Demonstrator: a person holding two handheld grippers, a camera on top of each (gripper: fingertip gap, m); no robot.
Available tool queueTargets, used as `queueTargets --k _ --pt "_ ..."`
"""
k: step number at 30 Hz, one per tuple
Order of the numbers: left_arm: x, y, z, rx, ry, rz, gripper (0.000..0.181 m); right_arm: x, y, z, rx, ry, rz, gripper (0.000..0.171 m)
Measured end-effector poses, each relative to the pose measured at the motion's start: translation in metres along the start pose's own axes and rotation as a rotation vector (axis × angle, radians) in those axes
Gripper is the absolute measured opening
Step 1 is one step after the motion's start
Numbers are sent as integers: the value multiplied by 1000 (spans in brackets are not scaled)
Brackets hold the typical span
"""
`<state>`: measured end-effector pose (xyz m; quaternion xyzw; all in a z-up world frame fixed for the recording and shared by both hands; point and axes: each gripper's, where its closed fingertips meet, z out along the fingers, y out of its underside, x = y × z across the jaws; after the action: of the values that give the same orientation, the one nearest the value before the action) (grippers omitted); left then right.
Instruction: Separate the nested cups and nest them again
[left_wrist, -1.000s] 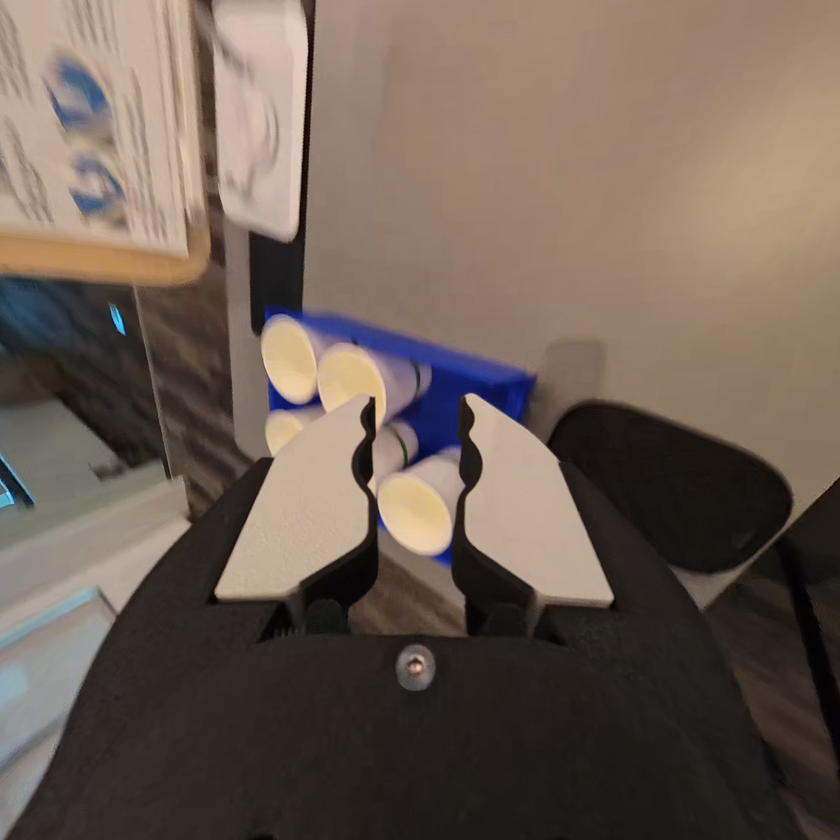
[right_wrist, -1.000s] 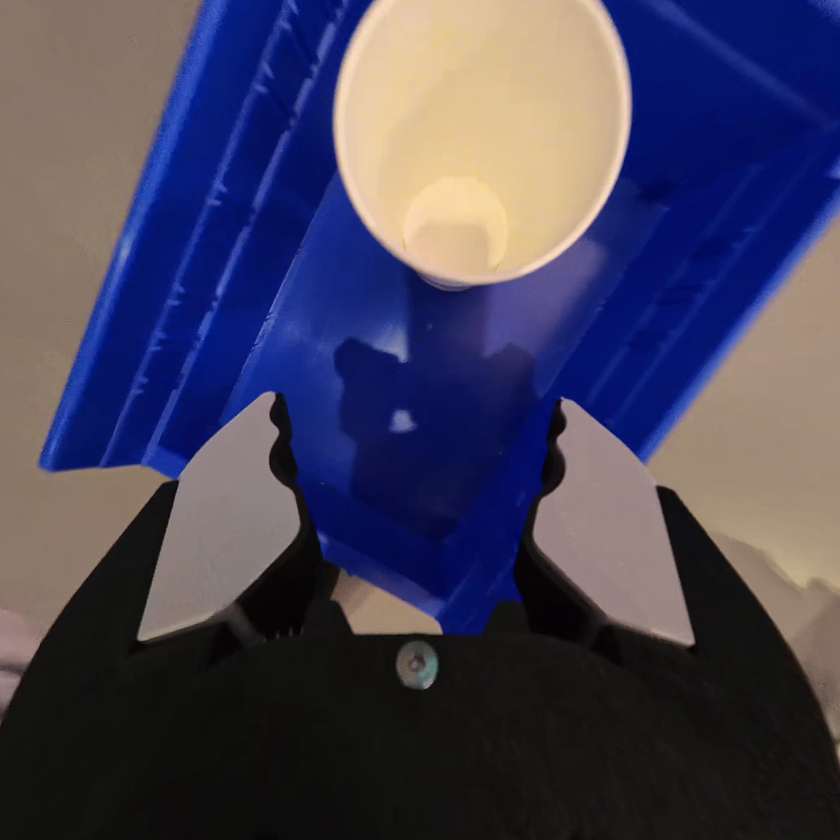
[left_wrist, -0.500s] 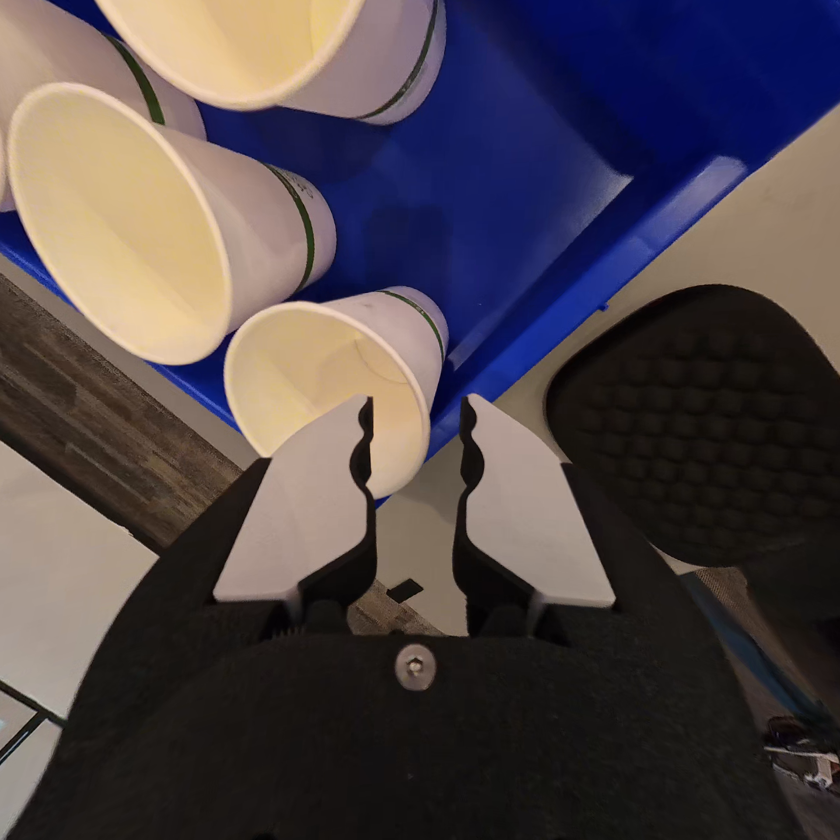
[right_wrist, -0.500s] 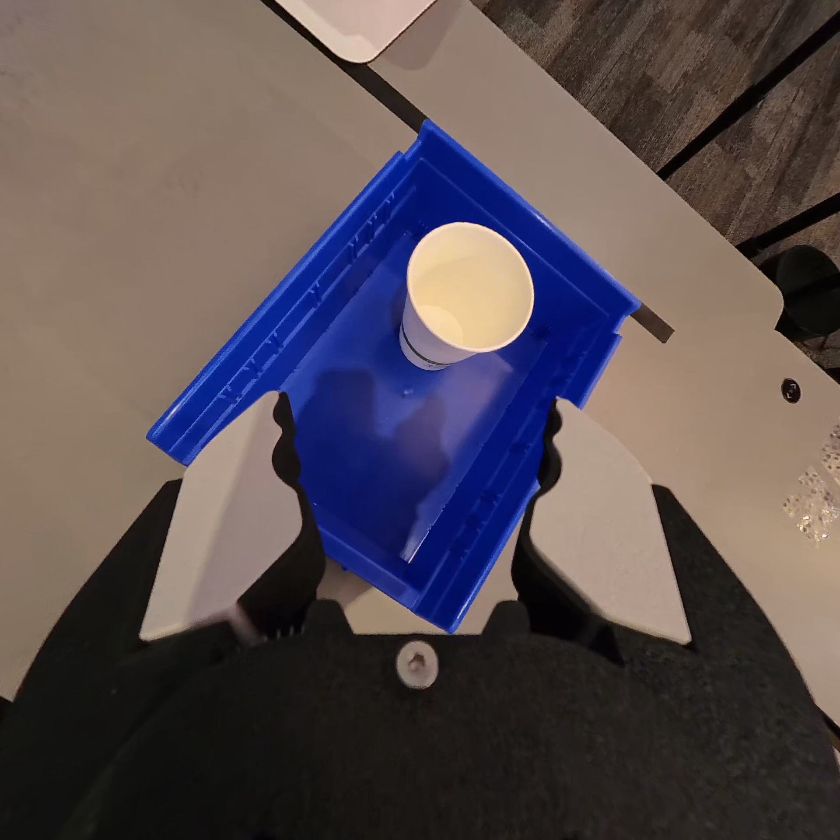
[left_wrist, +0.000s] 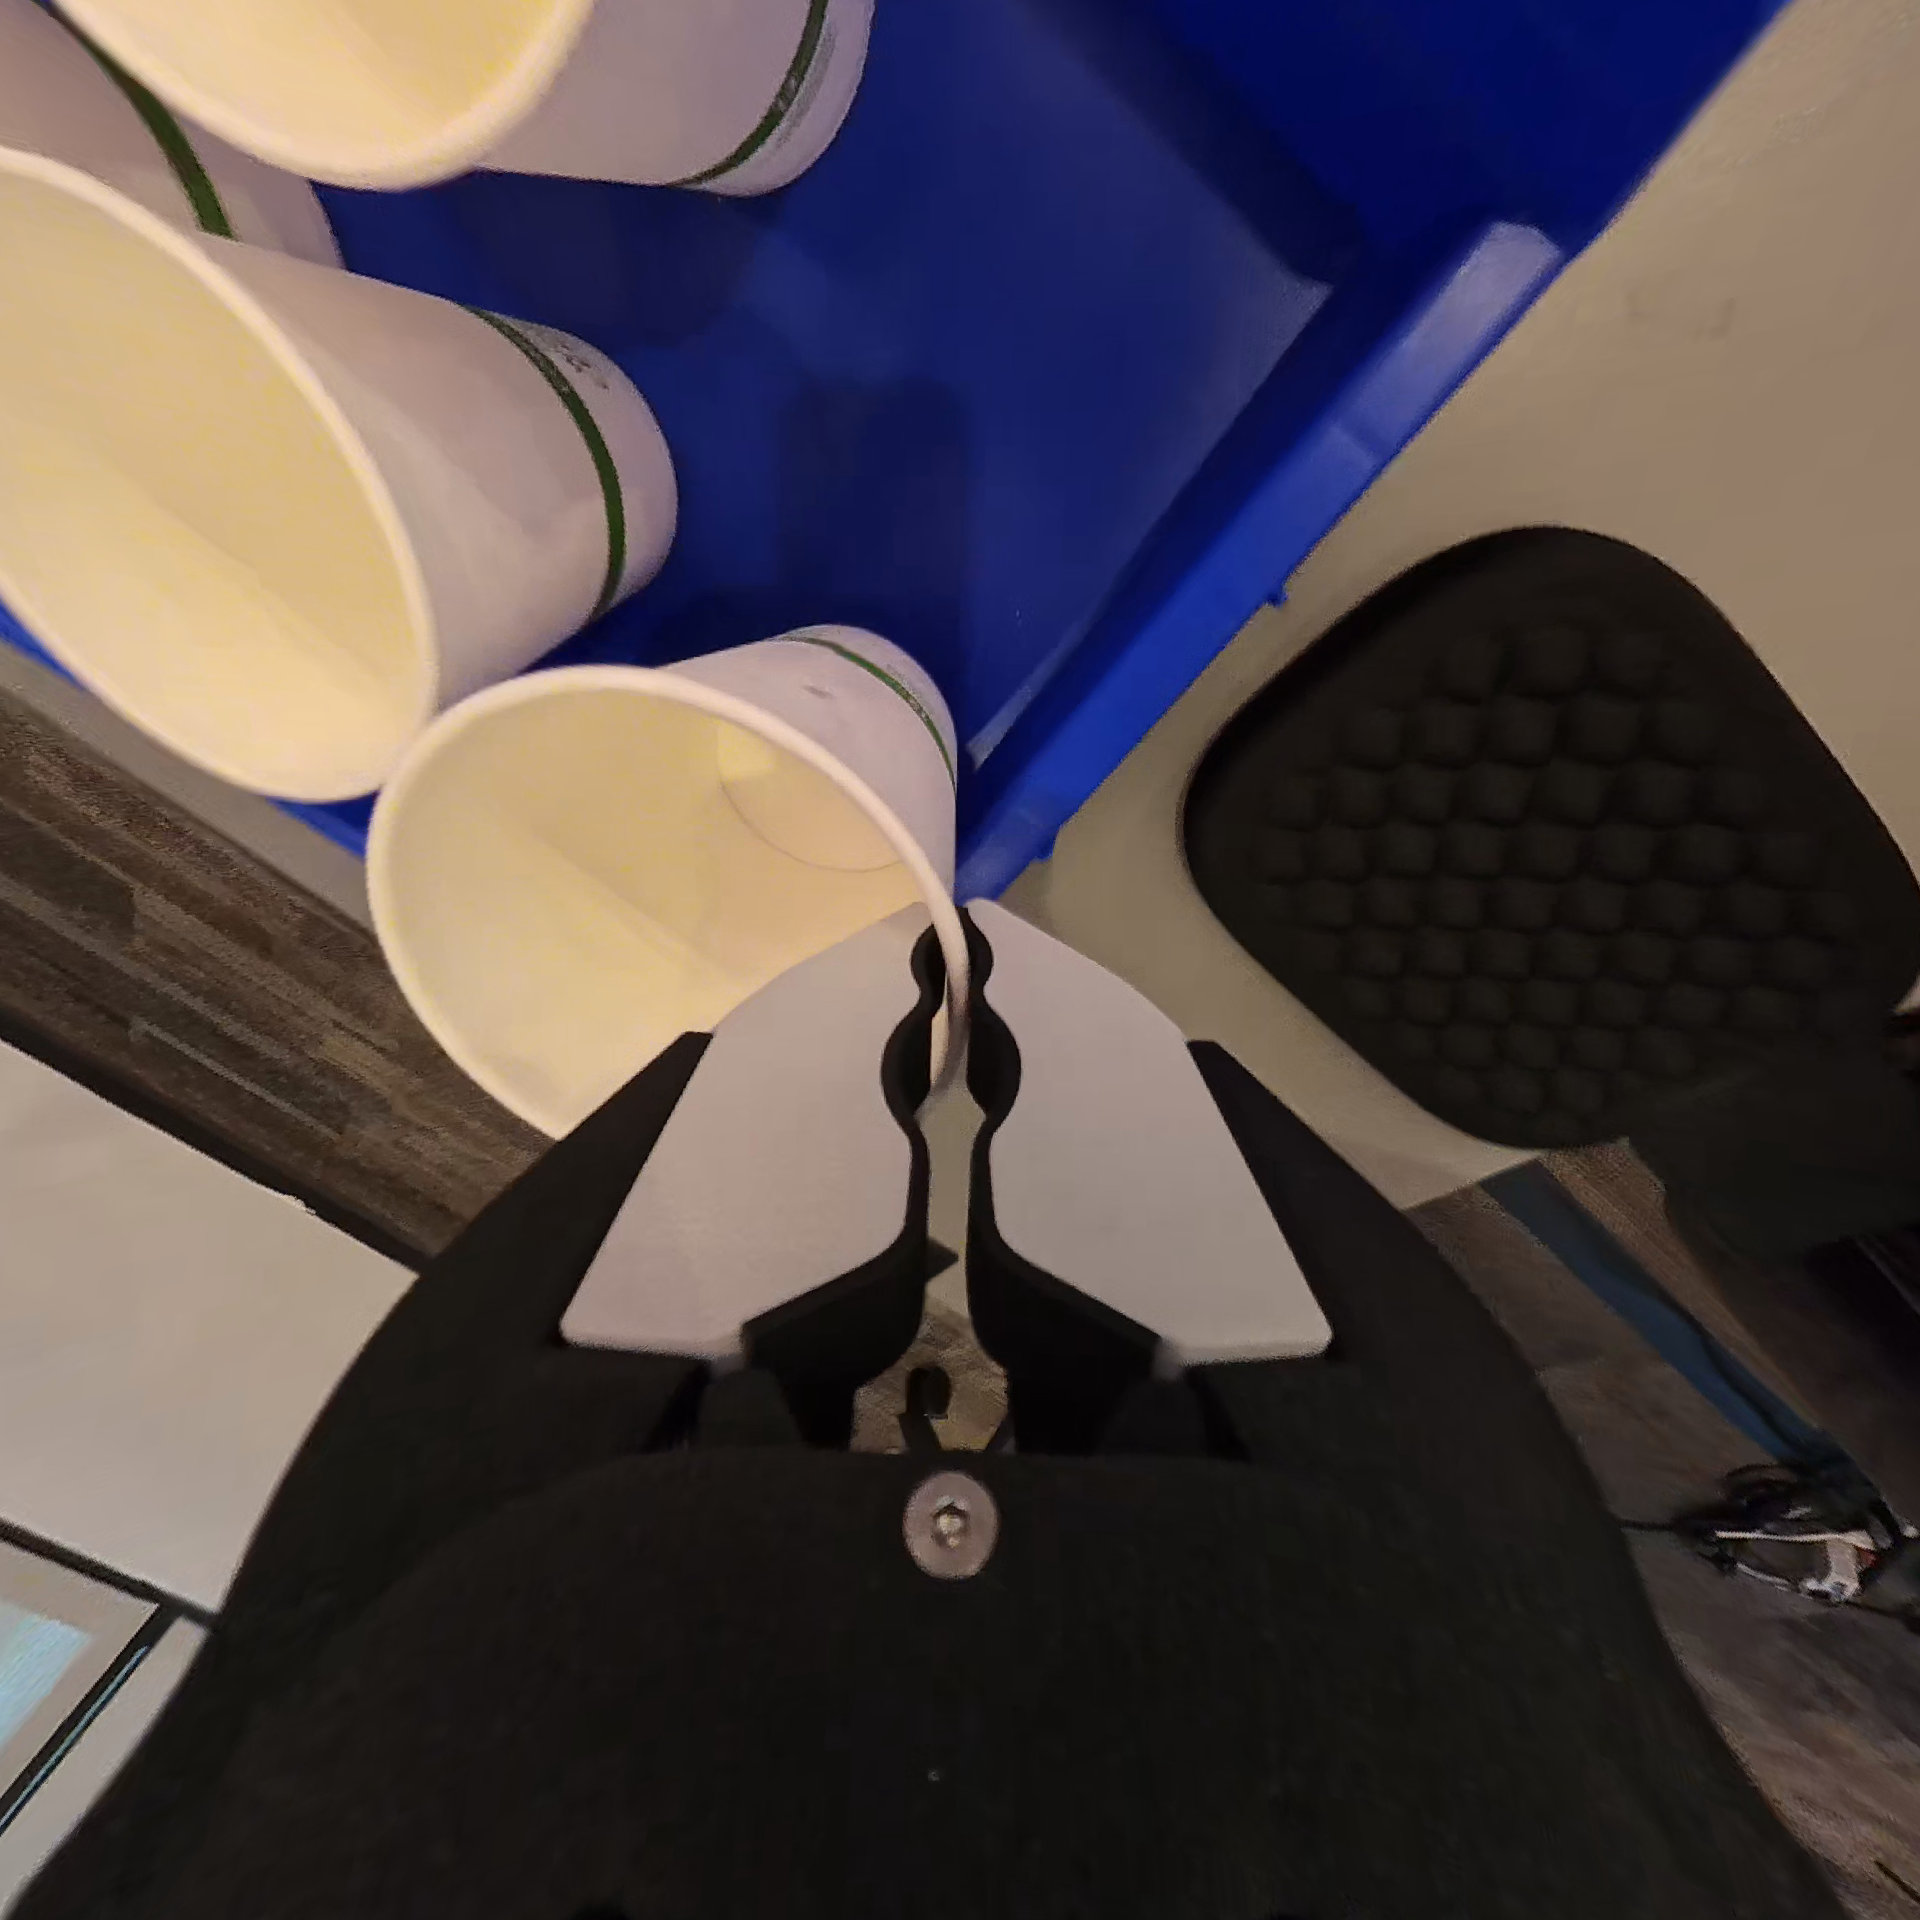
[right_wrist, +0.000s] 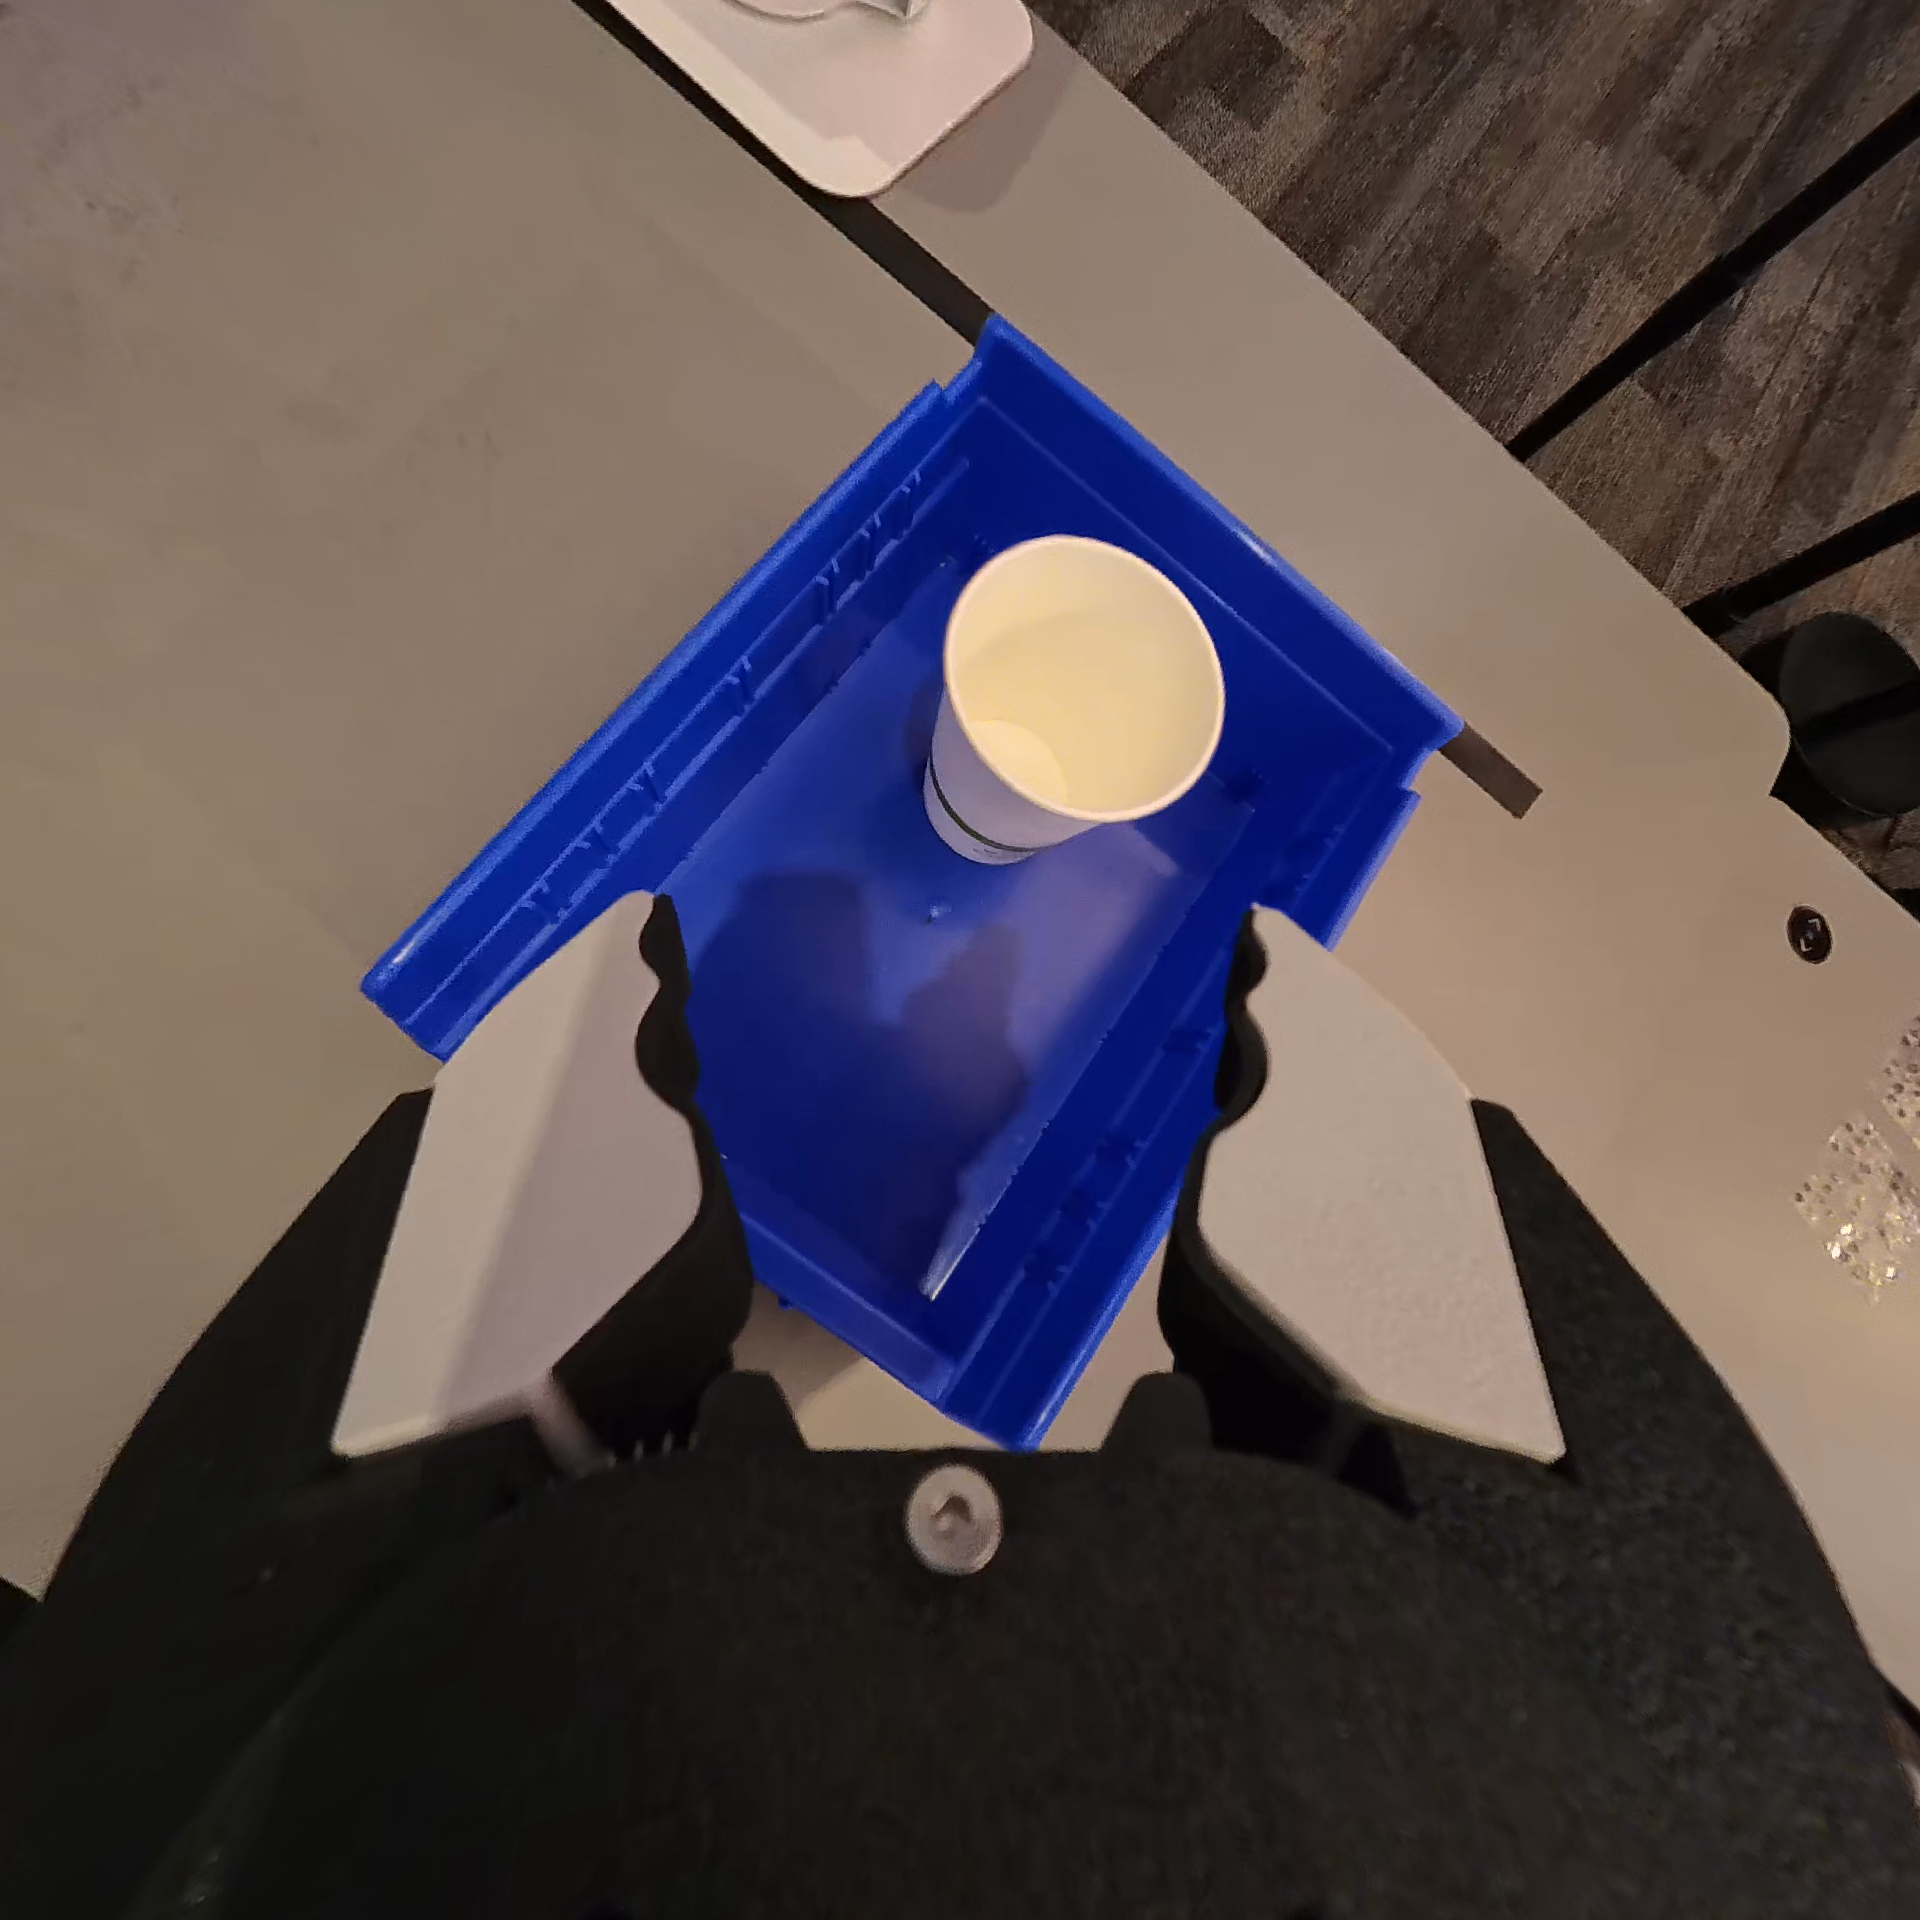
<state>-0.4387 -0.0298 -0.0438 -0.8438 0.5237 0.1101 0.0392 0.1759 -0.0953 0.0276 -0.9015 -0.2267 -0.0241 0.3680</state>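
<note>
bench: grey, carried both blue bins.
left tool (left_wrist: 951, 997): pinched the nearest cup's (left_wrist: 665, 831) rim; lift gently, avoid creasing.
right tool (right_wrist: 951, 1049): spread wide, empty, above the lone cup (right_wrist: 1081, 696).

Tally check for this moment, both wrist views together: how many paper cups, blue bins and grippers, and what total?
Paper cups: 5, four in the left view's bin, one in the right view's bin
Blue bins: 2
Grippers: 2, left shut on a cup rim, right open
Total: 9
</note>
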Motion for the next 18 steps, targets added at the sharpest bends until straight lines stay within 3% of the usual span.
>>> queueTargets --k 5,10,14,18 --pt "26 -28 -76 123 -2 139 0 -42 -49 -18 223 -105 -158 96" --pt "100 -97 -148 338 55 422 0 -155 -123 -42 590 -468 -411 98" --pt "161 -138 -174 400 69 653 0 -236 -157 -57 796 -758 -436 100" --pt "200 -163 -183 418 65 796 0 -274 -159 -40 761 -888 -416 104"
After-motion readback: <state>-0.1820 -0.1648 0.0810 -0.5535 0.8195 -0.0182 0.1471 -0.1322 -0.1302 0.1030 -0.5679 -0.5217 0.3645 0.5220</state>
